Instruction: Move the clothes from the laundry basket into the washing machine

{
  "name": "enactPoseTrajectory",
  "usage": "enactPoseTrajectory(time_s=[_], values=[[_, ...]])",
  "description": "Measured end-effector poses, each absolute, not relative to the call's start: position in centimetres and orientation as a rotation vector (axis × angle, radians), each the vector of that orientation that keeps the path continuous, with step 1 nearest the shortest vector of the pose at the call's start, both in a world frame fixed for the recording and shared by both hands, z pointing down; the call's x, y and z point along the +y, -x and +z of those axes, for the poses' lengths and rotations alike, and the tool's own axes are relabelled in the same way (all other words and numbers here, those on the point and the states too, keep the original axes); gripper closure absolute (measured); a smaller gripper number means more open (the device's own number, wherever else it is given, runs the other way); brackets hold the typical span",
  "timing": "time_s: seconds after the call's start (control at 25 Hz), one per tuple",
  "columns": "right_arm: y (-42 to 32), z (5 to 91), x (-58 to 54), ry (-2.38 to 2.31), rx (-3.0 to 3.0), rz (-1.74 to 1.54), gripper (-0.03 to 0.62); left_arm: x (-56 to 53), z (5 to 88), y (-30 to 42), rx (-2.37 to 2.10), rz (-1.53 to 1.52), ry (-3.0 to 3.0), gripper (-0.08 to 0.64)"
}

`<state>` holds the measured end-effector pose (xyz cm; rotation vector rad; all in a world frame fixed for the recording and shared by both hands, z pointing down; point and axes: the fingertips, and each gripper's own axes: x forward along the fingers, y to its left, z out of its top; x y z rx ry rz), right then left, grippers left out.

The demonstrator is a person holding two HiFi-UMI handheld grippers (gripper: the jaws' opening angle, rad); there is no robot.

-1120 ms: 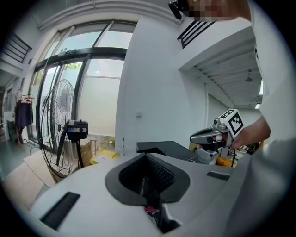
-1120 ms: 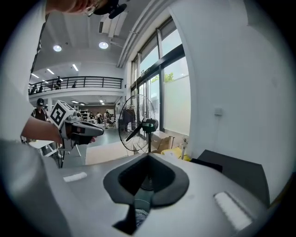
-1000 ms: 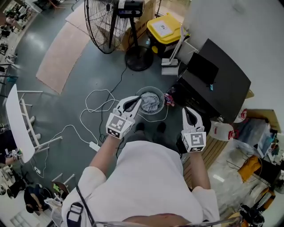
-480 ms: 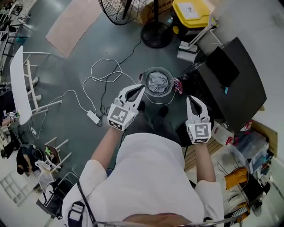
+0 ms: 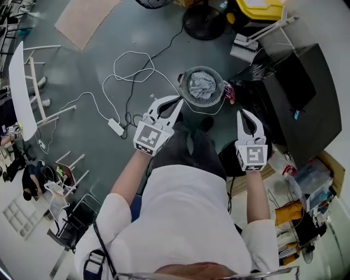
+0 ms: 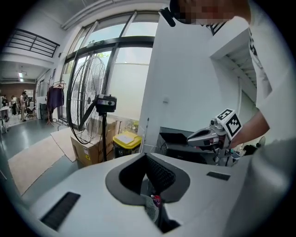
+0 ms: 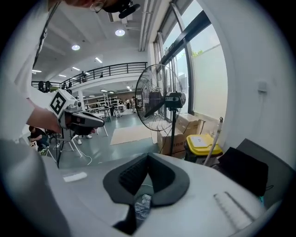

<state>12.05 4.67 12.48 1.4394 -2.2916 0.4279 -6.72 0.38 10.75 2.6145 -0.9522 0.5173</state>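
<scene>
A round grey laundry basket stands on the floor with crumpled grey clothes in it. Right of it is the black washing machine. My left gripper hovers just left of and above the basket's rim, shut and empty. My right gripper is held to the basket's right, near the machine, also shut and empty. In the left gripper view the closed jaws frame a bit of the basket, and the right gripper shows beyond. The right gripper view shows the clothes below.
A white cable and power strip lie on the floor left of the basket. A fan's base, a yellow-lidded bin and a dustpan stand behind it. A white table is at far left.
Both grippers have sunk towards the basket, still shut. The head view has slid down, so the fan and the yellow bin now sit at the top edge.
</scene>
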Motion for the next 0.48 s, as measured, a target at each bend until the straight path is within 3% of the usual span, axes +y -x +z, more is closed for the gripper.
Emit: enactPoseTrajectory(time_s=[0.48], values=[[-8.0,23.9,2.0,-1.322,-2.267,0.483,0.581,-1.9,22.5,9.3,-0.901,0.572,-2.597,0.555]])
